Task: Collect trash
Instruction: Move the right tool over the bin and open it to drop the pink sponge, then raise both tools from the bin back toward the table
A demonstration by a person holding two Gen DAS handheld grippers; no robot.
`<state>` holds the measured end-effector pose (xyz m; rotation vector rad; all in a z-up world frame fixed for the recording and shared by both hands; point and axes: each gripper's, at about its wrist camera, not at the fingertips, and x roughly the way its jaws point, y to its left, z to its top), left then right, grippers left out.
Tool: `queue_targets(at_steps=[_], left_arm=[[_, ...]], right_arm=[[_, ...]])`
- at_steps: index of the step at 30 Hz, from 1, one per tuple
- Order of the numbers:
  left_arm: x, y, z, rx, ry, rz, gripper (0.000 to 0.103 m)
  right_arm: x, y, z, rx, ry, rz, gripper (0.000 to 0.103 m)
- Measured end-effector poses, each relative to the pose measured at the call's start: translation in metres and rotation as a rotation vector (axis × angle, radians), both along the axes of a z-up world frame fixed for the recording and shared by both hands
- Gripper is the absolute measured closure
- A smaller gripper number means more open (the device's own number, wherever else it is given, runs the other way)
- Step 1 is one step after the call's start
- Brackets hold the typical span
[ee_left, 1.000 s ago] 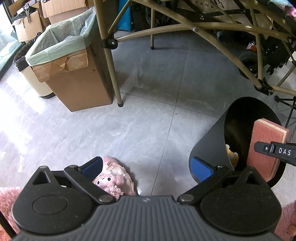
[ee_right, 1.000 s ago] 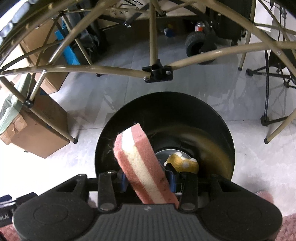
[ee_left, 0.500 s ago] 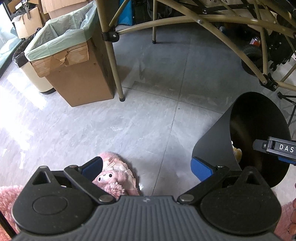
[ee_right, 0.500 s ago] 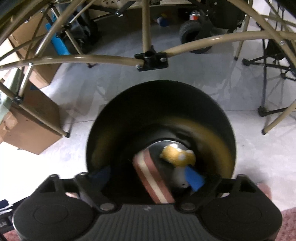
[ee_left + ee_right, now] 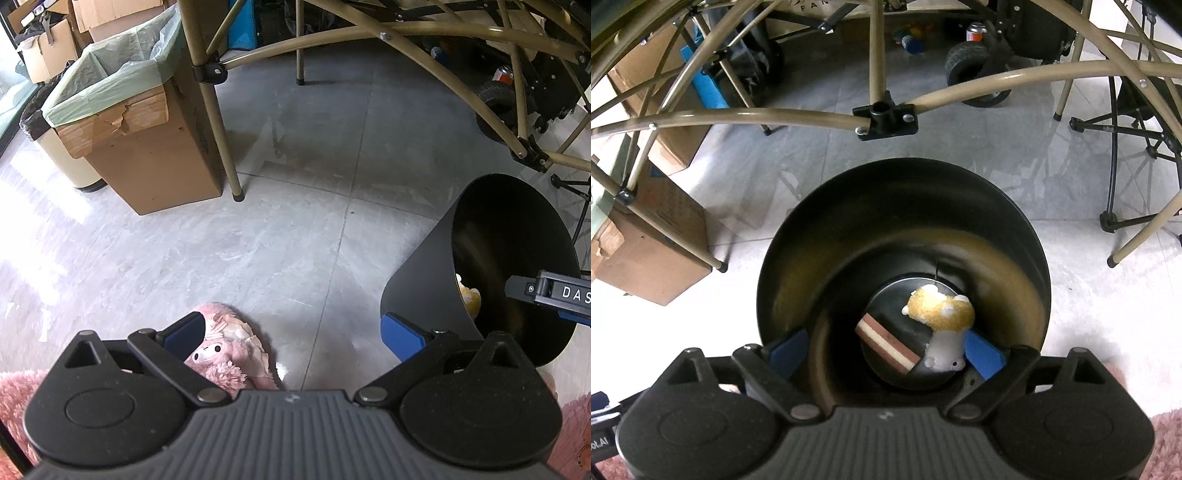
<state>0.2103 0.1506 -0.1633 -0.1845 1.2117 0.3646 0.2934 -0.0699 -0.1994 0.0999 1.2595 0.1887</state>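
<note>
Black plastic walls of the bin (image 5: 849,236) ring the right gripper (image 5: 882,350), whose fingers (image 5: 984,354) are opening wide and empty; straight below them the striped sponge (image 5: 886,347) lies on the bin floor, touching a yellow-and-white plush toy (image 5: 942,321). Outside the bin, the left gripper (image 5: 291,332) is nearer the floor, its fingers (image 5: 400,332) spread with nothing between them. Just under its left finger sits a pink plush slipper (image 5: 229,354).

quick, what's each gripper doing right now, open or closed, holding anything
Left gripper: open, holding nothing.
Right gripper: jaws opening, nothing between them; the sponge lies in the black bin.
</note>
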Motion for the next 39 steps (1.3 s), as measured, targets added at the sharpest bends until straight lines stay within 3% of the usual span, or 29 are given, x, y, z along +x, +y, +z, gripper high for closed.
queue_targets(at_steps=[18,26,33,39], left_arm=[[0.002,-0.016,0.006,0.02,-0.023,-0.041,0.0],[0.003,-0.03,0.015,0.016,-0.056,-0.07,0.0],[0.001,-0.046,0.031,0.021,-0.118,-0.093,0.0],[-0.006,-0.061,0.056,0.053,-0.24,-0.11,0.0]], right_arm=[[-0.009,-0.014,0.013,0.021,-0.037,0.014,0.006],[-0.018,-0.025,0.029,0.018,-0.101,0.018,0.006],[-0.027,-0.041,0.045,0.039,-0.171,0.005,0.005],[-0.04,-0.057,0.069,0.061,-0.269,-0.001,0.005]])
